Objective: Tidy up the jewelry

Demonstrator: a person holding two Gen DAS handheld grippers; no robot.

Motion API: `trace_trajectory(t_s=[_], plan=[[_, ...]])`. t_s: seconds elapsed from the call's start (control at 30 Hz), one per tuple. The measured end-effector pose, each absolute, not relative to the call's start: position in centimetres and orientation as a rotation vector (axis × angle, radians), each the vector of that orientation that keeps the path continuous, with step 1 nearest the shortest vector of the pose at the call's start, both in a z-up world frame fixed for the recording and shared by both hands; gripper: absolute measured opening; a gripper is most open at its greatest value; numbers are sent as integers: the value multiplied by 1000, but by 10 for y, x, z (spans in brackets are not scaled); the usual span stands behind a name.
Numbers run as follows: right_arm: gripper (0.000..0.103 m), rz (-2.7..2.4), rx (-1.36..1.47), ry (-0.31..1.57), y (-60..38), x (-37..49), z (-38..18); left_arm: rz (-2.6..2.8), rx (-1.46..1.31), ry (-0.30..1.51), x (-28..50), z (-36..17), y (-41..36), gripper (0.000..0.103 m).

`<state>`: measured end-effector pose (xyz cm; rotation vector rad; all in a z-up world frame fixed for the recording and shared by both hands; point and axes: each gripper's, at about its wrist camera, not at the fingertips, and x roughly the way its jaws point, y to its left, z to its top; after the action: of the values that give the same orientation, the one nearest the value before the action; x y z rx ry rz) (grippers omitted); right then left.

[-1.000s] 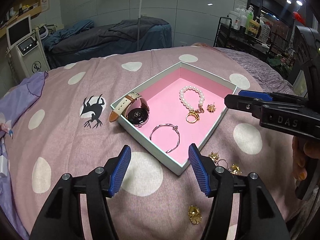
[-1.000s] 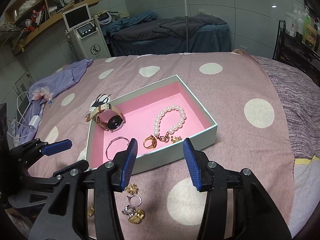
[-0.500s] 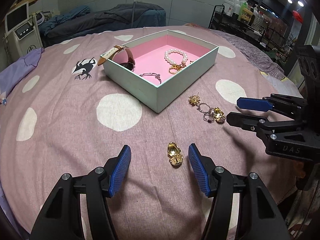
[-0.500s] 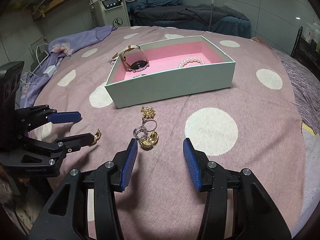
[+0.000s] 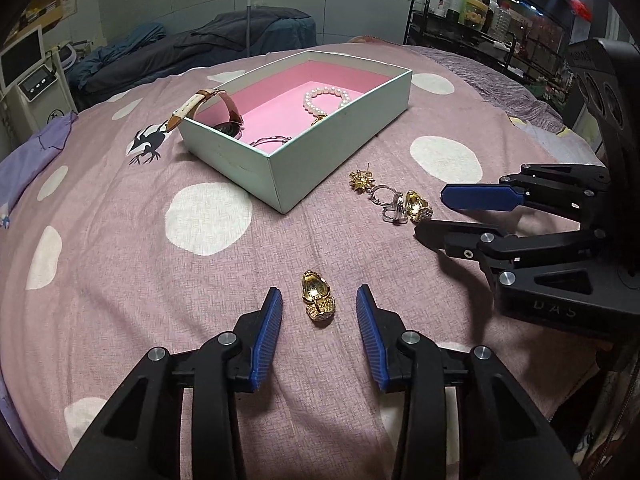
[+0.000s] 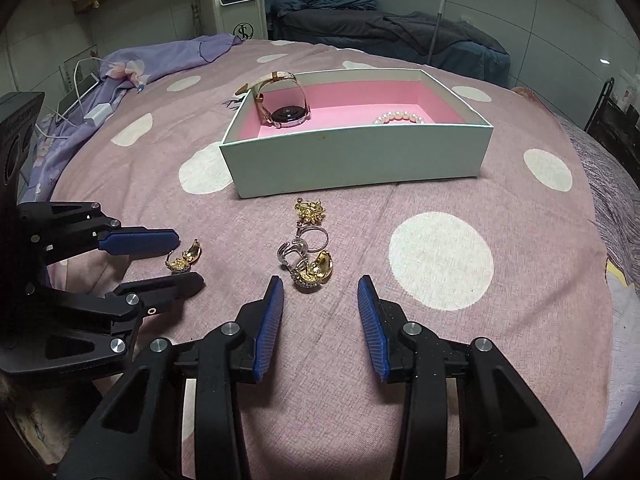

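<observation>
A pale green box (image 5: 340, 136) (image 6: 360, 164) with a pink lining holds a watch (image 5: 224, 120) (image 6: 286, 114), a pearl bracelet (image 5: 326, 96) (image 6: 400, 117) and a silver bangle (image 5: 272, 140). On the spotted bedspread lie a gold earring (image 5: 318, 298) (image 6: 184, 258), a second gold earring (image 5: 416, 204) (image 6: 314, 272), a silver ring (image 5: 390, 206) (image 6: 298, 248) and a gold flower stud (image 5: 360, 180) (image 6: 310, 210). My left gripper (image 5: 319, 300) (image 6: 184, 258) is open, low, with the first earring between its fingers. My right gripper (image 6: 320, 292) (image 5: 440, 210) is open, just short of the second earring.
A purple cloth (image 6: 132, 68) with a charger cable (image 6: 84, 92) lies at the bed's left side. A machine with a screen (image 6: 236, 4) and a dark couch (image 6: 392, 28) stand behind. A shelf of bottles (image 5: 472, 4) stands at the right.
Both grippers have dropped from above the box down to the bedspread in front of it. The left one has closed in around the lone gold earring, the right one on the cluster.
</observation>
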<state>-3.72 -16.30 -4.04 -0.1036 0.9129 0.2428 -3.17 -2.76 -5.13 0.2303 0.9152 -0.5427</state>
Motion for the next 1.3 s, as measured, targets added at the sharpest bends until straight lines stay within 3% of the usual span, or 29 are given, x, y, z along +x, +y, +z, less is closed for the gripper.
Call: trace_trajectory(t_s=[0.5,0.63,1.3], plan=[[17,243,-78,915,-162,-29,-43,-551,217,922,-31,-52,-36,22],[17,241,-48,916,-164,-30,-43,-556,191,932,-30,-52,-33,15],[16,230,48,936,-175,-43,-39,-550,156,961,-32,-48,-27,15]])
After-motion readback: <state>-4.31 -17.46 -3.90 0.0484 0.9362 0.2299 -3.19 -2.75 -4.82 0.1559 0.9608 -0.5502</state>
